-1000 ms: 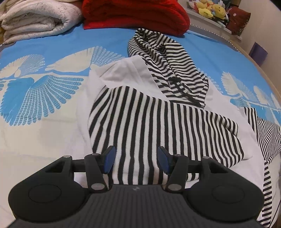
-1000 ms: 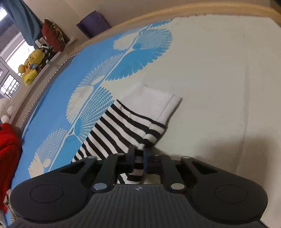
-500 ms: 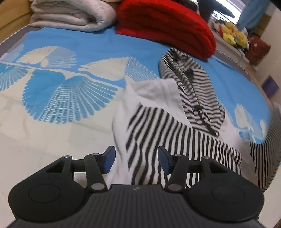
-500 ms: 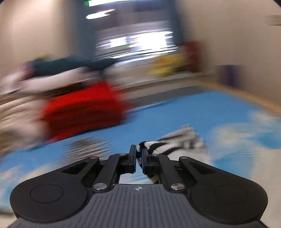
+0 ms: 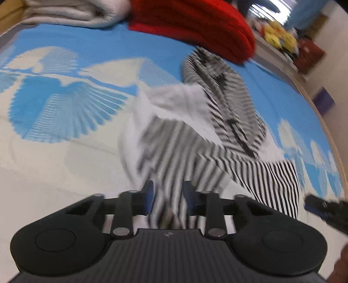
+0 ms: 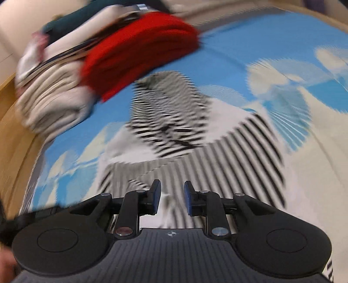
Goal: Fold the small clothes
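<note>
Right hand-held gripper swung over striped hoodie, opening.

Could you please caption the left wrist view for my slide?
Left gripper closing over the striped hoodie on the blue-and-white bedsheet.

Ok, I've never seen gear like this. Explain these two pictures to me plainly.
No robot here: a person holds a two-finger gripper in each hand, each carrying a fisheye camera looking along its fingers. One picture is the left gripper's view, the other the right gripper's. Both look down at a striped hoodie spread on a bed, with a red blanket and a white blanket folded behind. The left jaws are closing with striped cloth between them. The right jaws are opening above the hoodie, holding nothing. The pictures are blurred.
</note>
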Available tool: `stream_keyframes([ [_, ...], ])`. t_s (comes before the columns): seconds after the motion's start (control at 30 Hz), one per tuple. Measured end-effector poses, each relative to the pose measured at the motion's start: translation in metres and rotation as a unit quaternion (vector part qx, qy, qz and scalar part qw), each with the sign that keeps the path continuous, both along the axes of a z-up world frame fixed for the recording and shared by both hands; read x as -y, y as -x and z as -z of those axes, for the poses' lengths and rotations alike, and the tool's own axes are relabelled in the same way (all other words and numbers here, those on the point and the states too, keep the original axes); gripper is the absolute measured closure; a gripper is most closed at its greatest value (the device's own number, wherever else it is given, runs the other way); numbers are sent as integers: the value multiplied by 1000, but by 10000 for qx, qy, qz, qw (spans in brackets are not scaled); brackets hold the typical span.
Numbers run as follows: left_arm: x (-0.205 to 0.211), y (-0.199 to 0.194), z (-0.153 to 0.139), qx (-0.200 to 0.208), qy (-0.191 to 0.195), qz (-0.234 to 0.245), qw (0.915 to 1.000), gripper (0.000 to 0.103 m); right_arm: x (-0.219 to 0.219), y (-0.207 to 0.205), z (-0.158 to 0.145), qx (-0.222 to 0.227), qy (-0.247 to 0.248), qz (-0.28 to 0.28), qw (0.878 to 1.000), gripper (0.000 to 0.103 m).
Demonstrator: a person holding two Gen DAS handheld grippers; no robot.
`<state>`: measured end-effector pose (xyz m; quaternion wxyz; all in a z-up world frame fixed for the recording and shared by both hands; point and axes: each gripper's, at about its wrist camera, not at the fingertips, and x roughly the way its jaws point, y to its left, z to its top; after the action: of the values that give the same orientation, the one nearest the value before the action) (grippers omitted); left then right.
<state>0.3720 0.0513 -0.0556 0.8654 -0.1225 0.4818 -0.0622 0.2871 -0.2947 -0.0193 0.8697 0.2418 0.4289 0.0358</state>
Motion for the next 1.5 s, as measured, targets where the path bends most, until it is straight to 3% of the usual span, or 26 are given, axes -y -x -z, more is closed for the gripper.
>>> stream_keyframes([
  [0.2,65,4,14,70,104,1124,9936,75,15,-4,31,-662,120,134,9976,78],
  [0.3,88,6,27,-129,135,1496,9886,60,23,-6,42,-901,28,208,9957,78],
  [0.53,112,11,54,-244,-554,1825,9813,49,27,-4,39,-963,-247,235,9948,78],
  [0.6,117,13,53,-177,-698,1949,9782,49,27,-4,38,-945,-278,220,9949,78],
  [0.67,115,13,53,-114,-830,1958,9771,61,27,-4,38,-959,-281,251,9947,78],
  [0.7,113,13,52,-79,-916,1886,9777,83,28,-4,39,-971,-265,276,9945,78],
  [0.73,107,12,48,-17,-970,1727,9802,90,28,-5,40,-982,-250,302,9944,78],
  [0.8,84,12,33,180,-858,1006,9911,90,28,-5,41,-994,-235,347,9942,78],
  [0.87,48,16,11,365,-535,-133,9978,90,27,-5,43,-1010,-218,376,9939,78],
  [0.93,9,29,-4,500,-251,-1309,9898,87,26,-4,45,-1043,-222,400,9935,78],
  [1.0,-19,35,-4,267,-205,-1889,9814,87,24,-4,46,-1085,-263,442,9928,78],
  [1.1,-45,31,8,-112,310,-2168,9757,84,20,-4,49,-1115,-259,463,9923,78],
  [1.2,-61,25,17,-326,786,-2169,9725,76,15,-5,53,-1172,-192,492,9917,78],
  [1.3,-71,20,32,-687,1331,-2128,9655,75,13,-6,55,-1216,-260,505,9910,78],
  [1.43,-66,15,49,-1094,1205,-2100,9641,75,9,-8,54,-1190,-242,467,9915,78],
  [1.5,-64,15,49,-1069,1175,-2058,9656,76,8,-9,55,-1208,-269,454,9913,78],
])
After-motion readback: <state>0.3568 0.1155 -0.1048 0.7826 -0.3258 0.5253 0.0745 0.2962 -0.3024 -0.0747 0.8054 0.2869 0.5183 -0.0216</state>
